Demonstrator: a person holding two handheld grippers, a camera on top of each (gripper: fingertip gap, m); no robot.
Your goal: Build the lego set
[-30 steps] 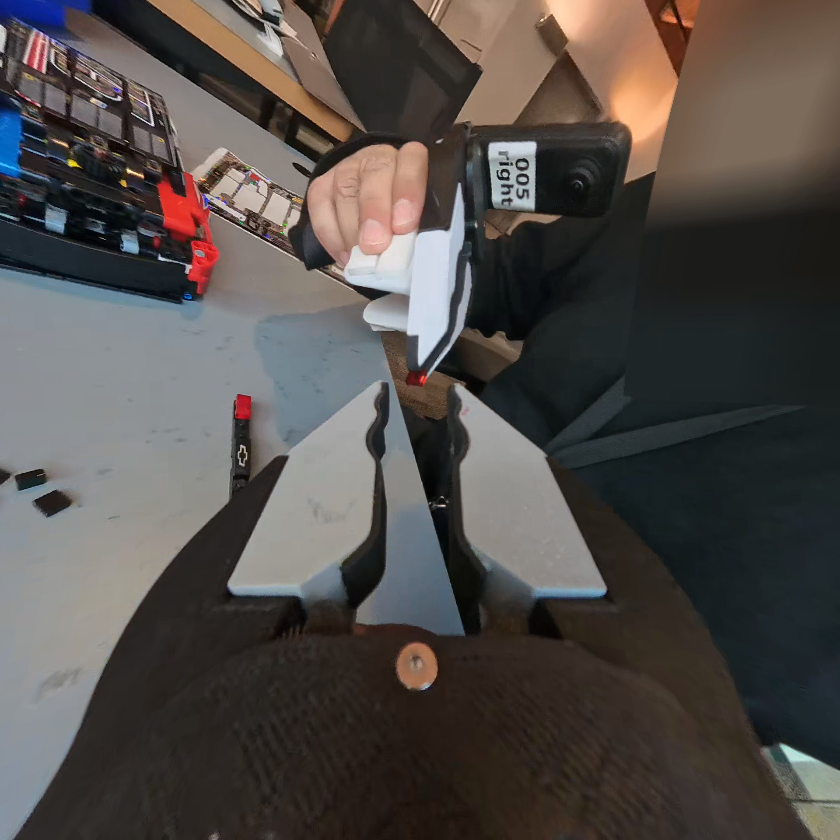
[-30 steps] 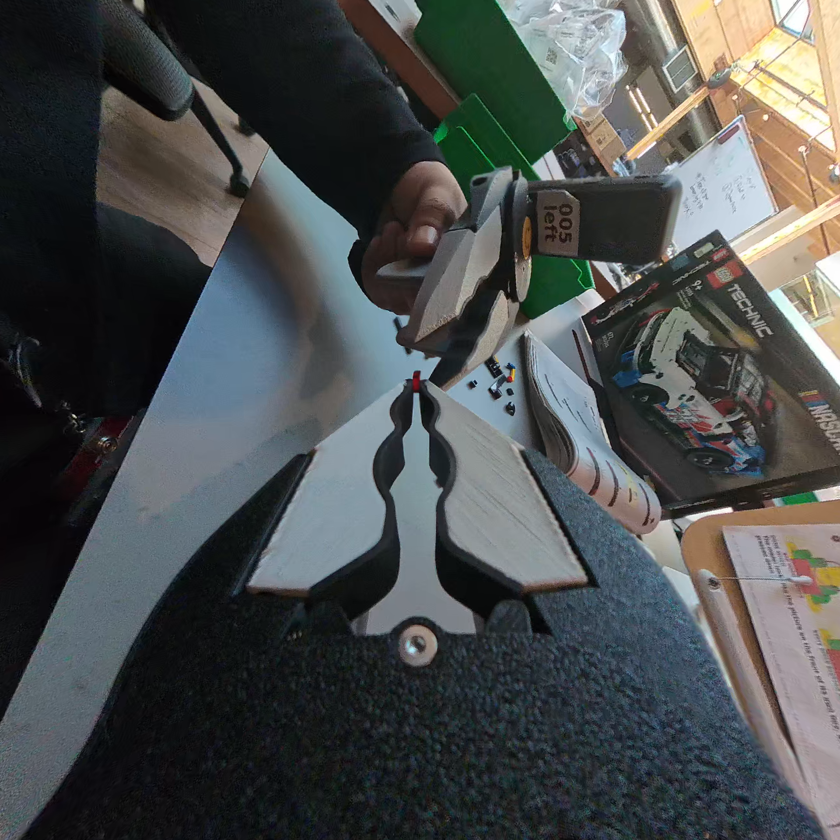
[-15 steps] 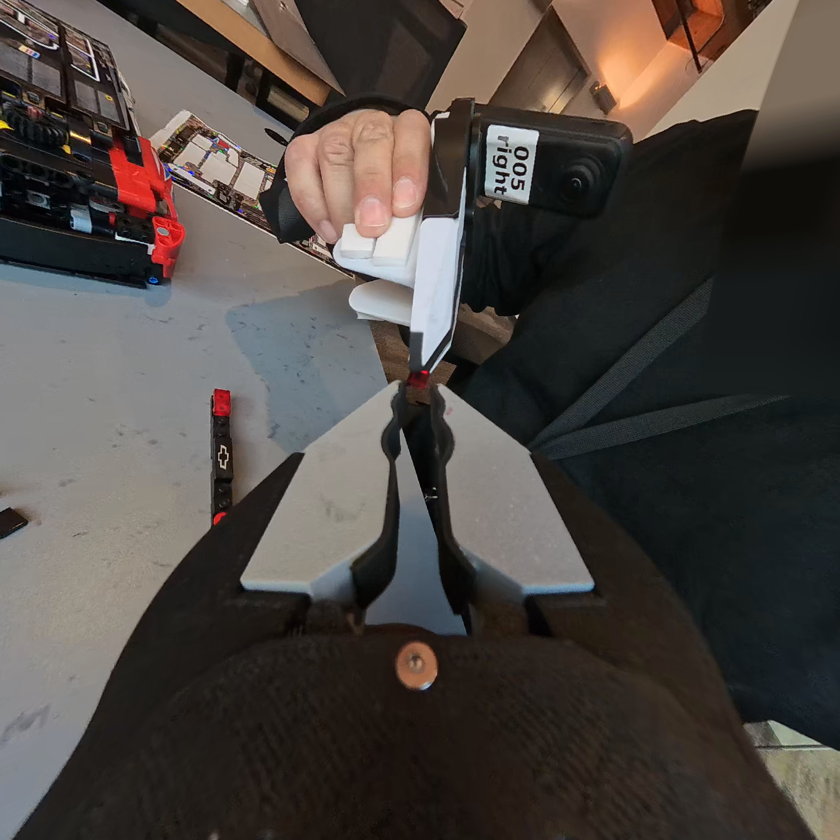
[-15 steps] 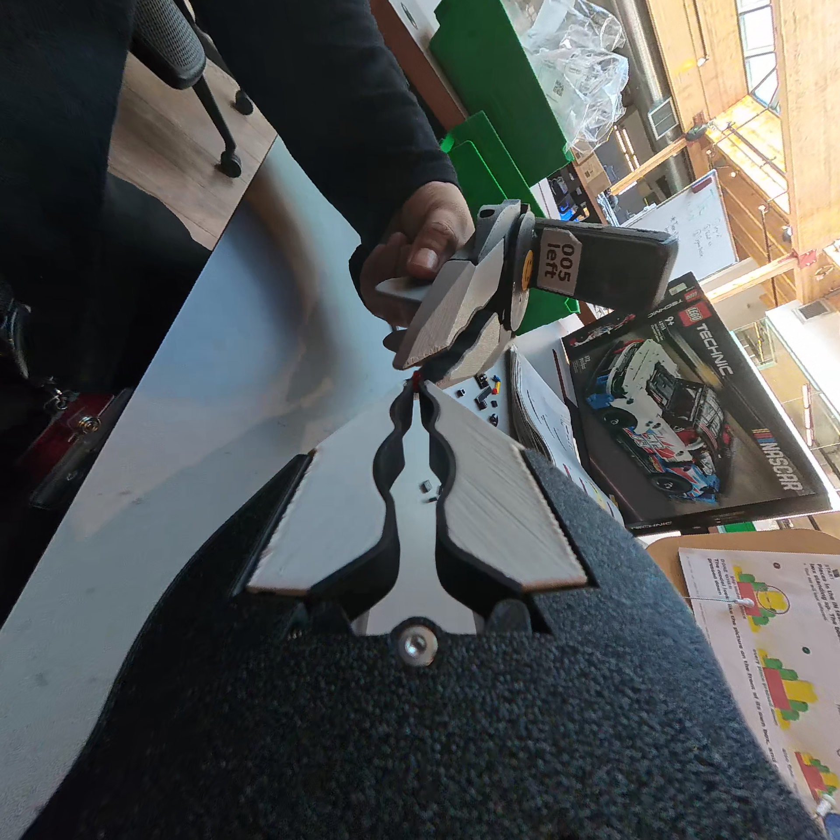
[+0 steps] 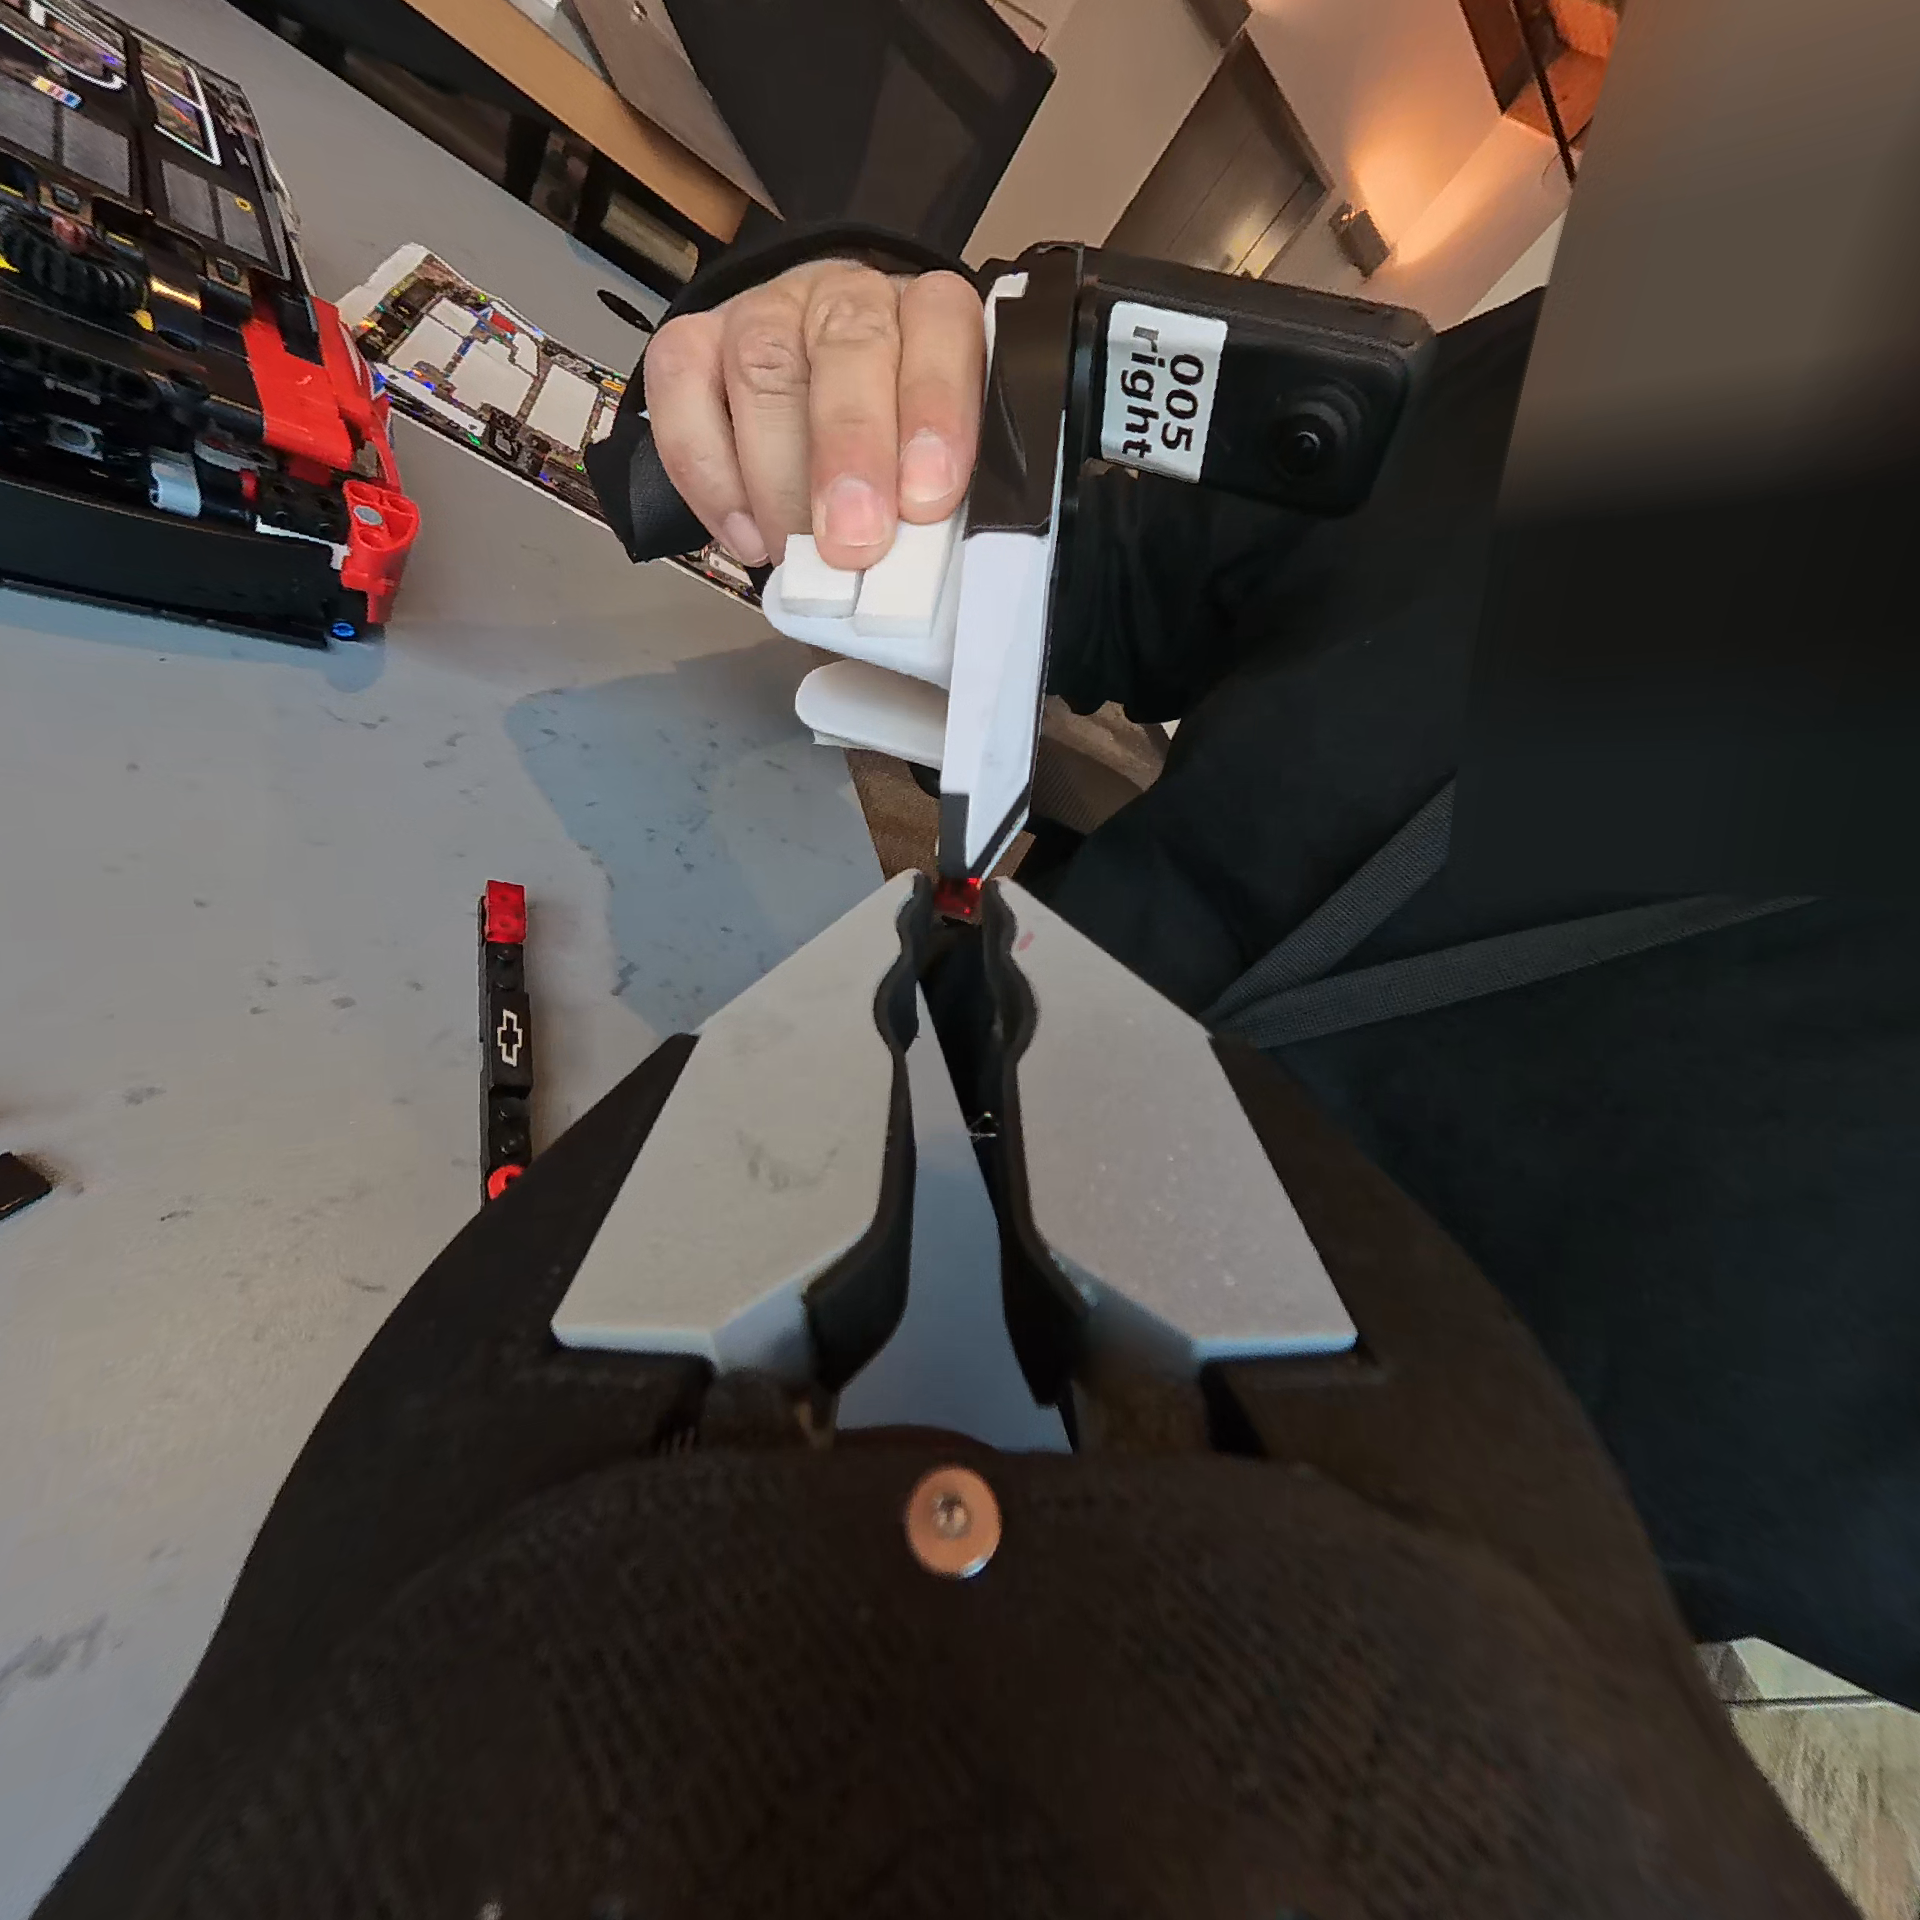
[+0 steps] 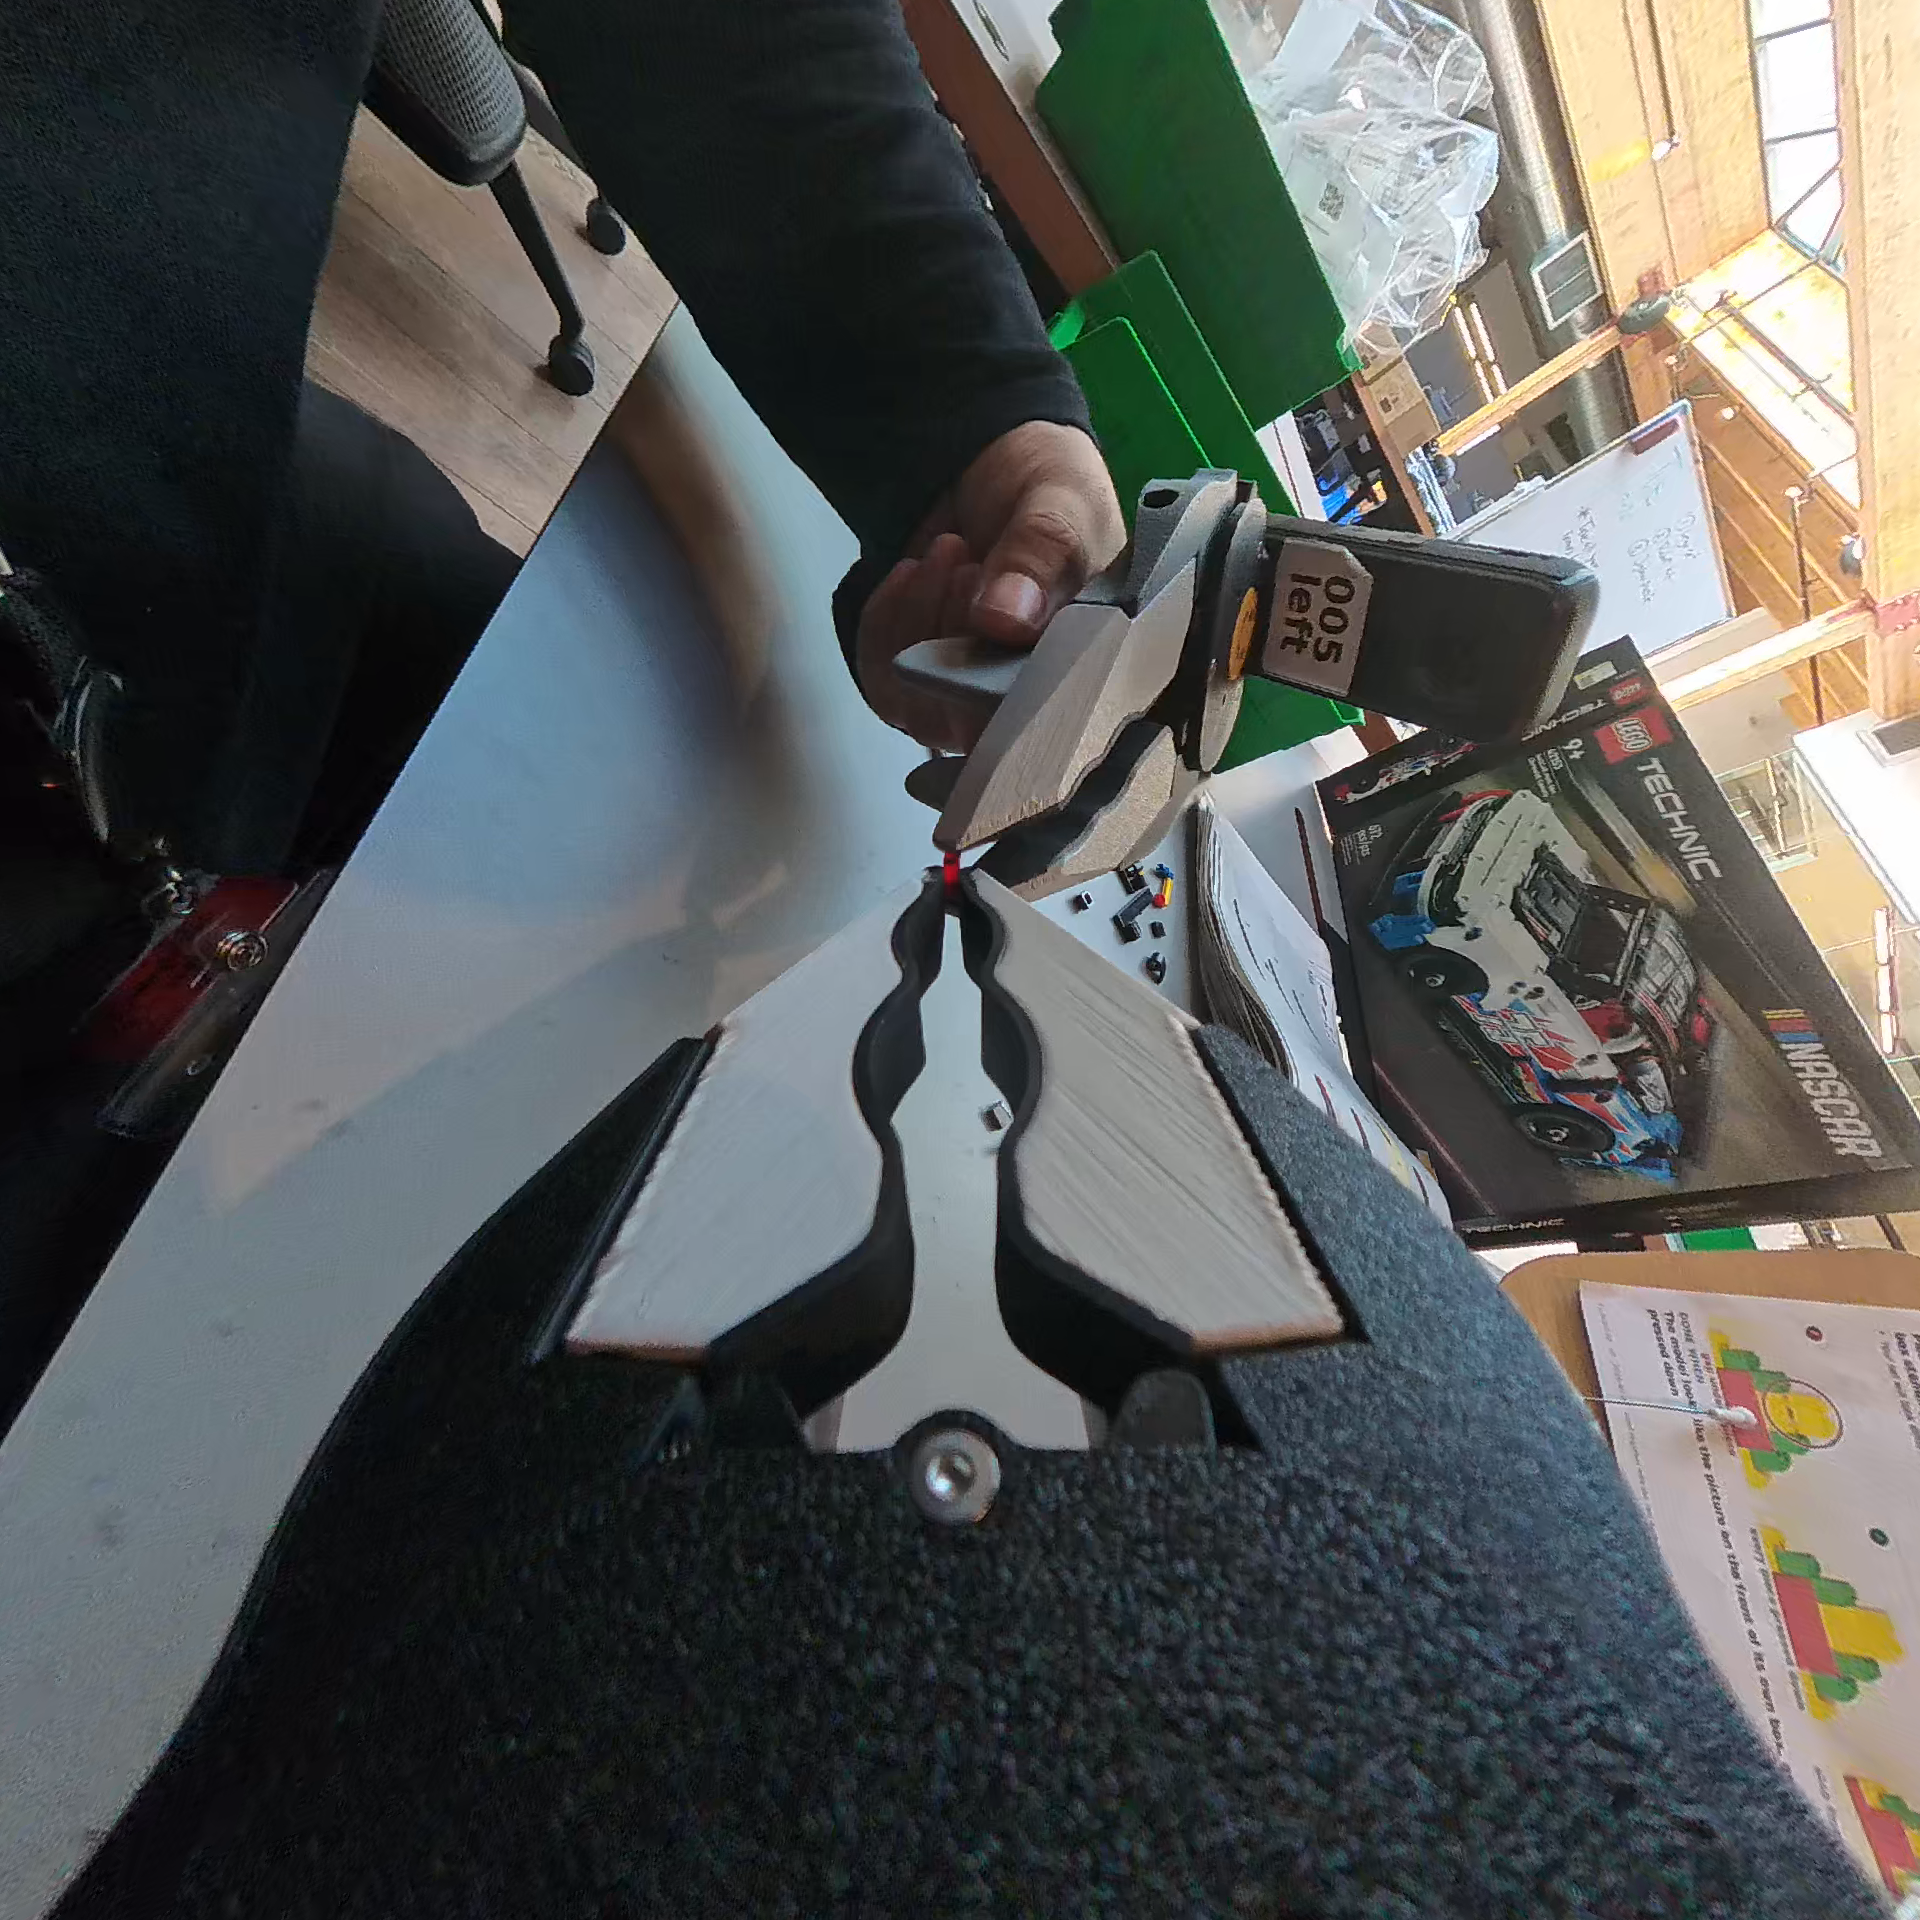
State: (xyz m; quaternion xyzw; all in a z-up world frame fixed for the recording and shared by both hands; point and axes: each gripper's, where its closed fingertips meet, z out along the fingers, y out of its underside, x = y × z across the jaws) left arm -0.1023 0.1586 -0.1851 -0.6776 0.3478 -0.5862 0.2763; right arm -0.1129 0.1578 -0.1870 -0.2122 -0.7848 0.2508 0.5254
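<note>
A tiny red lego piece (image 5: 958, 898) is held in the air off the table's near edge, pinched between the tips of both grippers. My left gripper (image 5: 956, 902) is shut on it from below. The right gripper (image 5: 975, 857) comes down from above, tip to tip with the left one. In the right wrist view my right gripper (image 6: 948, 883) is shut on the red piece (image 6: 950, 868), and the left gripper (image 6: 971, 831) meets it from above. A black lego beam with red ends (image 5: 506, 1039) lies on the grey table (image 5: 260, 831).
A half-built black and red lego car (image 5: 208, 436) and a sticker sheet (image 5: 499, 384) lie at the far left. The right wrist view shows the set's box (image 6: 1610, 935), an instruction booklet (image 6: 1268, 987), loose small pieces (image 6: 1143, 904), green bins (image 6: 1174, 208) and a printed sheet (image 6: 1766, 1507). Less than 4 cm separates the two grippers' tips.
My left gripper was open below the red piece a second ago; it has moved up and shut on it. The right gripper has kept its hold throughout.
</note>
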